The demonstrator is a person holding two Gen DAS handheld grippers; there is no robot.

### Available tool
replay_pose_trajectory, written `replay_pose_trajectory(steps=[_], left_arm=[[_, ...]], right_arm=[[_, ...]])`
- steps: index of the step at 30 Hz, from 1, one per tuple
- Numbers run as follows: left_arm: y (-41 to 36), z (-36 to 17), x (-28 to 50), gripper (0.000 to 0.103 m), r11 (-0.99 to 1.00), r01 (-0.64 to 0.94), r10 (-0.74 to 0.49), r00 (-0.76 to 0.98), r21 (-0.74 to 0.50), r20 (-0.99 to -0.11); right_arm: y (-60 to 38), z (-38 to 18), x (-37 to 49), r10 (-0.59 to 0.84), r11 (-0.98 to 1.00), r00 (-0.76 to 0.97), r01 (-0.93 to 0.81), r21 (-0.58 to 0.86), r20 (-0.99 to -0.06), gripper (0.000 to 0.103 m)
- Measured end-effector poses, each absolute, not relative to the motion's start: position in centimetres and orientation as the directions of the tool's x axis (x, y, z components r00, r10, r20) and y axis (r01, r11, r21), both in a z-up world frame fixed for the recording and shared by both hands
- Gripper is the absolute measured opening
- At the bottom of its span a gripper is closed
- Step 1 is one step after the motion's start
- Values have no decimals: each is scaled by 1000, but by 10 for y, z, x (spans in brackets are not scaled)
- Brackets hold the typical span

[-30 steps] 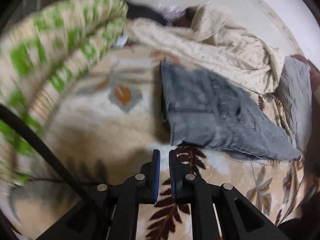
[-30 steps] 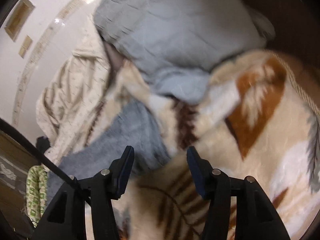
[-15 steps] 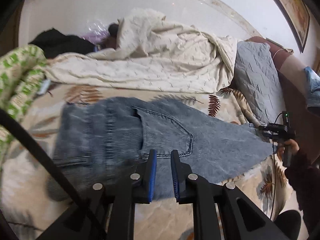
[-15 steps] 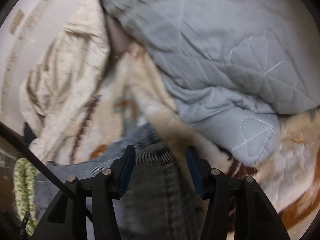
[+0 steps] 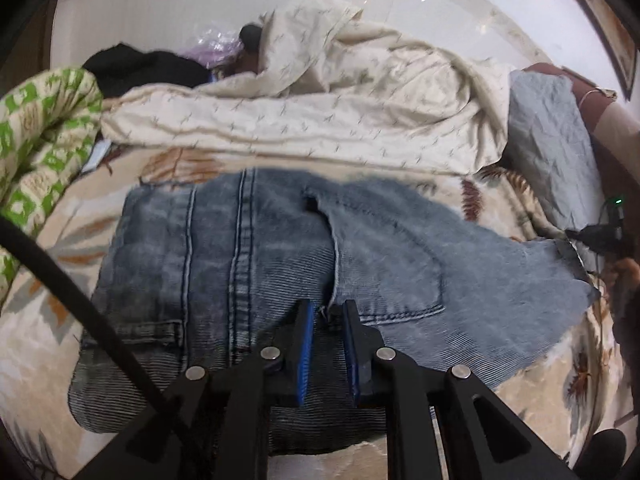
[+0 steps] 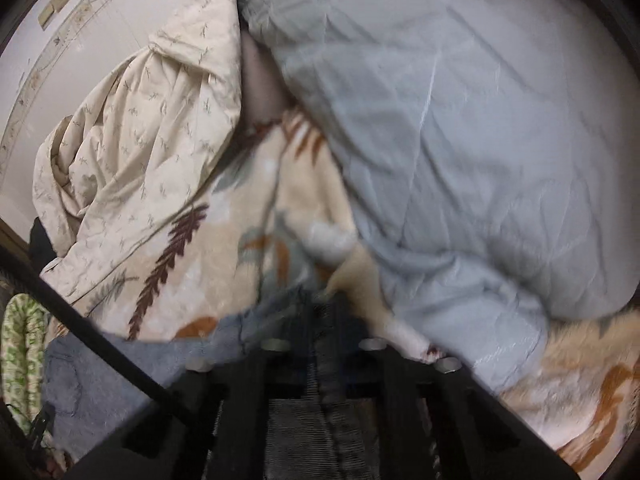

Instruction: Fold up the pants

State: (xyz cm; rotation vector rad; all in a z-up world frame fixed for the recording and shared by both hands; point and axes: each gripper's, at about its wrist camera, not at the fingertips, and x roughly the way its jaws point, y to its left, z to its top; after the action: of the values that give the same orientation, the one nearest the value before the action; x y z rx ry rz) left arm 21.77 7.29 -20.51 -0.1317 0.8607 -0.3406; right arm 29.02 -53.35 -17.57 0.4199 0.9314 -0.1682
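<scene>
Blue denim pants lie folded on the leaf-print blanket, back pocket up, one end reaching right. My left gripper hovers over the near edge of the pants, jaws nearly together with a narrow gap, nothing clearly between them. In the right wrist view my right gripper is blurred and has closed on the end of the pants, with denim running between the fingers. The right gripper also shows at the far right of the left wrist view.
A rumpled cream duvet lies behind the pants. A green-and-cream checked quilt is at the left. A grey quilted pillow lies close to the right gripper. Dark clothing lies at the back.
The left gripper swung from bare blanket to over the pants and came closer. The right gripper moved onto the pants' end and its jaws went from wide open to shut on the denim.
</scene>
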Motion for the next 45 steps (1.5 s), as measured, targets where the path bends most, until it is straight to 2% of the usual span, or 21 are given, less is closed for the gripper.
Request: replay_pose_trajectory(steps=[3,8,10,11,12,15,17,19,23,25,26,27,29,32,35,36,38,45], left_arm=[[72,-213,219,17,942,237,-334,597,-237,-730],[72,-211,217,17,940,236,-339,598,-245,-726],[72,-212,217,17,941,236,-337,595,-242,-729],[71,-212,217,17,942,236,-333,593,-237,-733],[71,-211,218,17,943,236,-331,591,-235,-736],[70,-213,218,17,946,231,-323,576,-229,-751],[71,-216,217,16,946,228,-322,566,-230,-759],[74,-220,217,17,945,231,-323,550,-231,-771],[81,-225,217,17,937,220,-350,538,-272,-767],[81,-221,215,17,939,208,-344,537,-274,-770],[82,-217,213,18,940,197,-340,544,-277,-767],[83,-213,210,17,940,192,-340,551,-282,-762],[82,-202,204,17,930,204,-367,565,-306,-739],[73,-184,189,18,900,276,-436,590,-337,-680],[53,-176,177,24,879,364,-475,603,-310,-641],[45,-177,175,27,871,394,-484,596,-292,-641],[33,-180,175,27,873,415,-472,585,-257,-659],[38,-195,180,27,886,397,-437,535,-241,-723]], right_arm=[[-539,-170,291,37,898,652,310,311,-758,2],[-535,-197,293,109,887,589,305,345,-801,3],[-529,-196,282,91,899,593,297,322,-800,10],[-527,-195,276,99,898,597,290,330,-796,19],[-525,-196,272,123,892,602,281,353,-789,20],[-512,-199,267,184,889,604,235,393,-775,20],[-502,-215,276,191,890,561,248,384,-806,20],[-499,-233,283,173,892,520,277,357,-836,16],[-500,-233,290,131,889,545,305,342,-828,15],[-496,-228,293,108,893,533,319,317,-839,15],[-491,-223,293,102,897,534,317,310,-840,20],[-487,-218,294,112,898,540,305,318,-834,20],[-465,-198,294,191,901,572,221,374,-798,20],[-417,-173,305,272,921,559,85,380,-784,20],[-353,-156,326,366,917,523,-61,394,-770,30],[-324,-153,338,391,913,506,-112,391,-769,35],[-277,-153,357,404,914,479,-174,366,-780,38],[-165,-185,419,370,921,397,-271,279,-840,39]])
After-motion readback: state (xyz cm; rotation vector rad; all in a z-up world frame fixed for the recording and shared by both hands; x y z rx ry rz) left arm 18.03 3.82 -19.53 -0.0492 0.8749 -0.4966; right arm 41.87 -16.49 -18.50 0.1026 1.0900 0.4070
